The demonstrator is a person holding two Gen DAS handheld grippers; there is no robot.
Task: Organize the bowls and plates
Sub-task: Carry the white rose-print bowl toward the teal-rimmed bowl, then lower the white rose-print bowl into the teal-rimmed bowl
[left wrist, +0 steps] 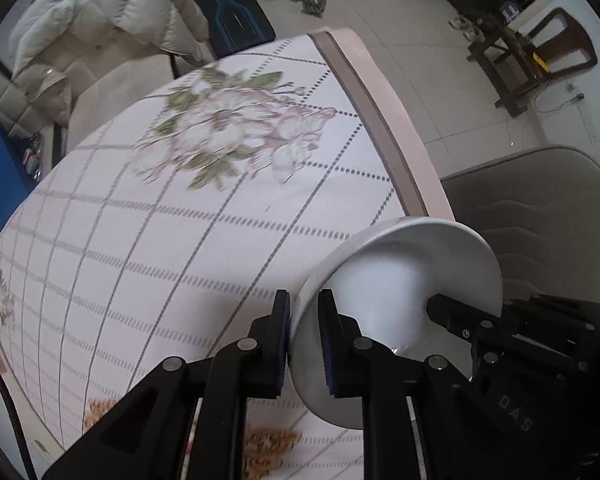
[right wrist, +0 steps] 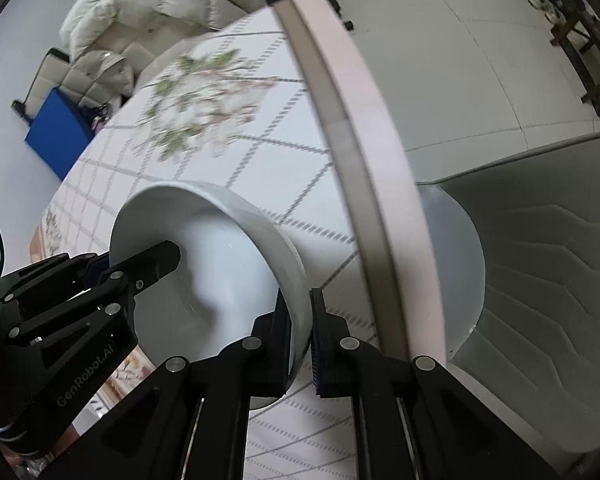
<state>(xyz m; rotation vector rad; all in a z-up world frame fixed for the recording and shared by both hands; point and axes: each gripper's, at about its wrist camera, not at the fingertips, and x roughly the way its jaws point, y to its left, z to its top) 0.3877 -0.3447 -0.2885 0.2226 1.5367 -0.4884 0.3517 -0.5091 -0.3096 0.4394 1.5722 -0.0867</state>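
Left wrist view showed our left gripper (left wrist: 304, 336) and right gripper (right wrist: 300, 334) each with jaws pinching opposite rims of one white bowl (left wrist: 400, 280), held above the counter (left wrist: 140, 240) near its edge. Uneven lifting could twist it free. Floral checked cloth covered the counter; a chair (left wrist: 540, 220) stood beside it.

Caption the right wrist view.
Both grippers, right and left, clamp one white bowl's rim above the tablecloth.
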